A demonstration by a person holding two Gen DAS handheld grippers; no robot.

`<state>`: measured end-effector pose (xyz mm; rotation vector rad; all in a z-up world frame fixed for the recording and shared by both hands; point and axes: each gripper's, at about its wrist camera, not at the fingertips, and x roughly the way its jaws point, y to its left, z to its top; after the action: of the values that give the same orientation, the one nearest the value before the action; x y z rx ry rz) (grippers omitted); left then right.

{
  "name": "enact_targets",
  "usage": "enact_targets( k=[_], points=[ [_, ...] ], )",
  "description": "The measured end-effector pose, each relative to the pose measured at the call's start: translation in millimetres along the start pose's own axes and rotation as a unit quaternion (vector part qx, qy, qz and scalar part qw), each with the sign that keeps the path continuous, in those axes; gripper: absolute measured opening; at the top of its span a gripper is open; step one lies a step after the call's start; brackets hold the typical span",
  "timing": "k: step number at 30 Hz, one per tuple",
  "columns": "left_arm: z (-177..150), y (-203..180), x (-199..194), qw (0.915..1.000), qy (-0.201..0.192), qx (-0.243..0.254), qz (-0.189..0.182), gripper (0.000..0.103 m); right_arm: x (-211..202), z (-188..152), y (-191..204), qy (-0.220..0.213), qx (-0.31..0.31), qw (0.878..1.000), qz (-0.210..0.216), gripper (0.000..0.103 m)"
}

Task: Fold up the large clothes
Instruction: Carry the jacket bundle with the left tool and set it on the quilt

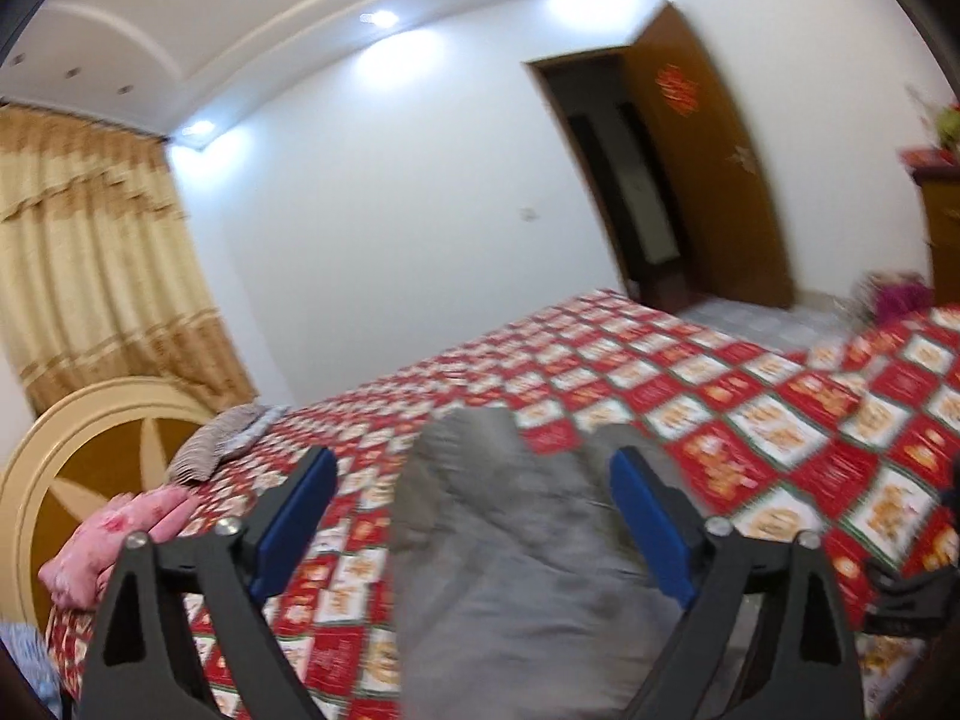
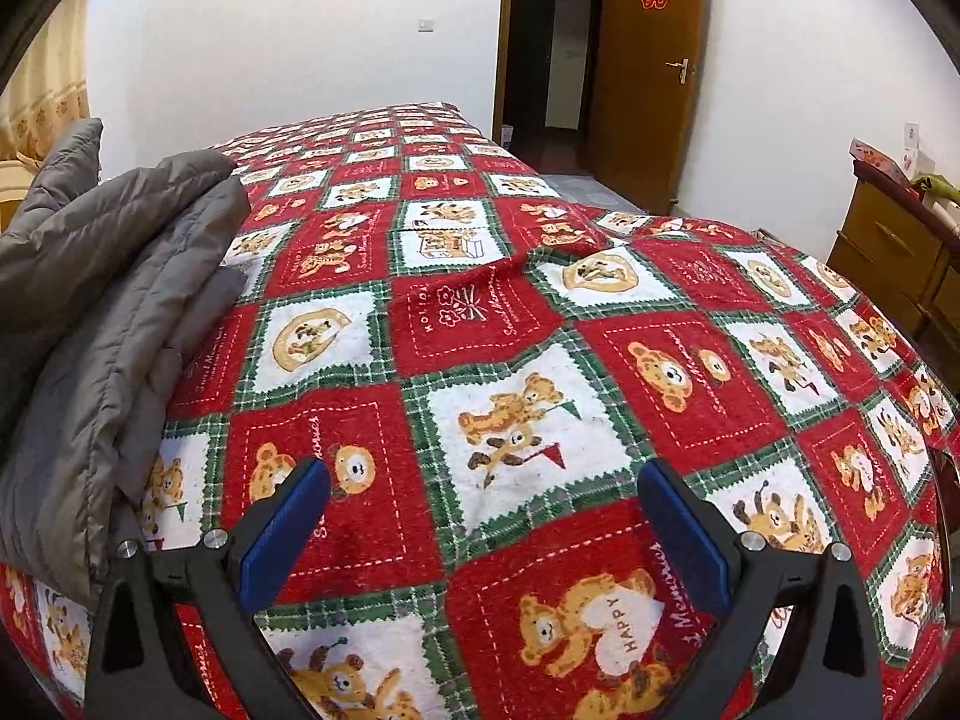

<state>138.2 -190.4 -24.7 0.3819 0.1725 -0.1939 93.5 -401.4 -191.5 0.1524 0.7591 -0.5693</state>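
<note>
A red, white and green checked bedspread (image 2: 498, 324) fills the centre of the right wrist view; its white squares carry tan teddy bears, its red squares white stitched outlines and lettering. At the left edge lies a plain grey quilted puffer jacket (image 2: 102, 312). The gripper fingers (image 2: 282, 528) at the bottom are black with blue pads. At the upper right stands a brown wooden door (image 2: 648, 90) bearing a red paper ornament. In the left wrist view, a beige and gold banded curtain (image 1: 90, 252) hangs at the left, and a pink floral pillow (image 1: 114, 546) sits at the lower left.
</note>
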Motion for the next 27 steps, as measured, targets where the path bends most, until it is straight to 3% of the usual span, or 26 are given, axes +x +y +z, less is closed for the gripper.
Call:
enact_targets(
  k=[5, 9, 14, 21, 27],
  points=[
    [-22, 49, 54, 0.9943, 0.035, -0.029, 0.096, 0.103, 3, -2, 4, -0.001, -0.003, 1.0, 0.002, 0.101],
    [-51, 65, 115, 0.9858, 0.091, -0.041, 0.134, 0.103, -6, 1, 13, -0.009, -0.001, 1.0, 0.025, 0.101],
    [-79, 46, 154, 0.9846, 0.148, -0.052, 0.076, 0.103, -22, 23, 18, -0.025, 0.025, 0.997, 0.065, 0.101],
    [-81, -13, 137, 0.9923, 0.113, 0.003, 0.051, 0.103, -32, 79, 50, -0.042, 0.009, 0.995, 0.088, 0.101],
    [-76, -28, 143, 0.9921, 0.124, -0.009, 0.02, 0.103, -39, 119, 83, -0.056, -0.005, 0.994, 0.099, 0.097]
  ],
)
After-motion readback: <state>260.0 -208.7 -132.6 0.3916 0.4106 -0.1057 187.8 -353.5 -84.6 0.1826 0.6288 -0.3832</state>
